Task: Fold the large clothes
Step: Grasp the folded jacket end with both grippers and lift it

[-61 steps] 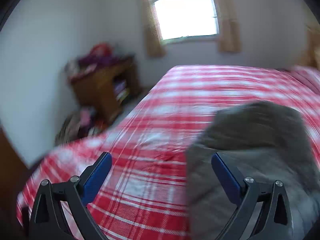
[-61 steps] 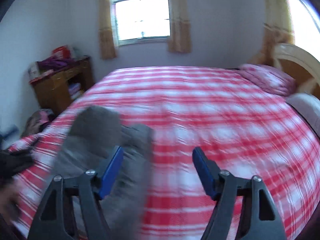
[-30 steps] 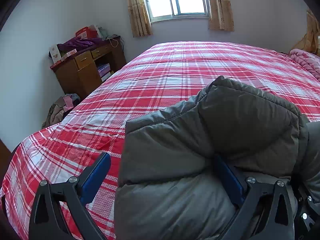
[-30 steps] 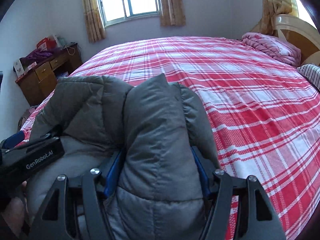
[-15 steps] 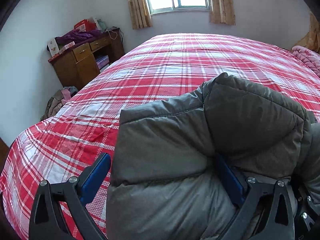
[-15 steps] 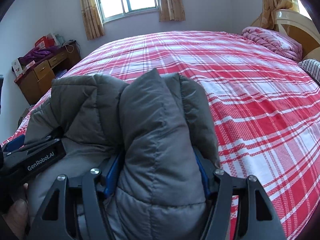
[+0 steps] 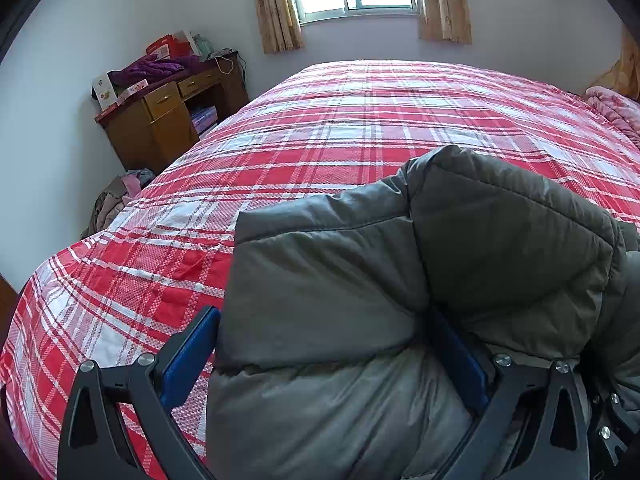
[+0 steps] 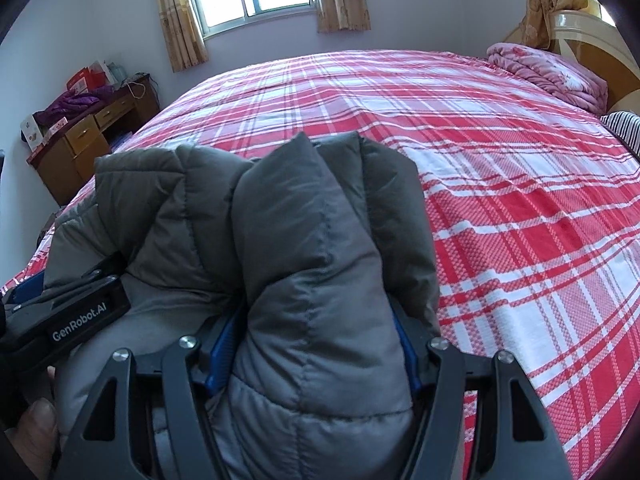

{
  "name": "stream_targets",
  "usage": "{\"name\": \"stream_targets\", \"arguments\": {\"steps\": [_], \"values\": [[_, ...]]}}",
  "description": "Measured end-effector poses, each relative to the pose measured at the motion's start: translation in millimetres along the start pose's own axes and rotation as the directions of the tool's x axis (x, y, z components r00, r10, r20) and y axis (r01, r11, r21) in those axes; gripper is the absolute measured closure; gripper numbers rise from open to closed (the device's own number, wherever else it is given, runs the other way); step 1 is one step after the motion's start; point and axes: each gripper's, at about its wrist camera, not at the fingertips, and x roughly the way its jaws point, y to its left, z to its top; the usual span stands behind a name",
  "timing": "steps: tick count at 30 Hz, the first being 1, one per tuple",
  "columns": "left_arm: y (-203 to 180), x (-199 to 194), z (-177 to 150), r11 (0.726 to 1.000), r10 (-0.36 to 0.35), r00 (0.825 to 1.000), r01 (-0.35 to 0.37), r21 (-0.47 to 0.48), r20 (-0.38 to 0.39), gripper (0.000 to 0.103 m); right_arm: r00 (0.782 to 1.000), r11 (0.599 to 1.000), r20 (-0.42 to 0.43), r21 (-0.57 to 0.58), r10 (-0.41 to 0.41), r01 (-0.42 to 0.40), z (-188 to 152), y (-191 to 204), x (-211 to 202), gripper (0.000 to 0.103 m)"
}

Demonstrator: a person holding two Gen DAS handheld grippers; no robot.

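Change: my two grippers were bare, now right gripper (image 8: pixel 312 354) clamps a thick fold of the grey jacket (image 8: pixel 280 240) | left gripper (image 7: pixel 332 356) likewise grasps it | jacket bunched above the bed (image 8: pixel 500 200) | next: spread it flat.

A grey quilted puffer jacket (image 8: pixel 312 240) is bunched into thick padded folds over the near end of a bed with a red-and-white plaid cover (image 8: pixel 500 184). Its stitched panels bulge upward, one fold standing as a peak, darker matte fabric above lighter, shinier fabric.
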Motion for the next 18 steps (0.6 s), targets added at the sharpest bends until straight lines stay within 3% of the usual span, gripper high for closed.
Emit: {"name": "stream_targets", "arguments": {"steps": [18], "values": [[0.4,1.8,-0.6,1.000,0.002,1.000,-0.002,0.005,-0.006,0.001,1.000,1.000,-0.010,-0.001,-0.001,0.001,0.5,-1.4,3.2,0.036]]}}
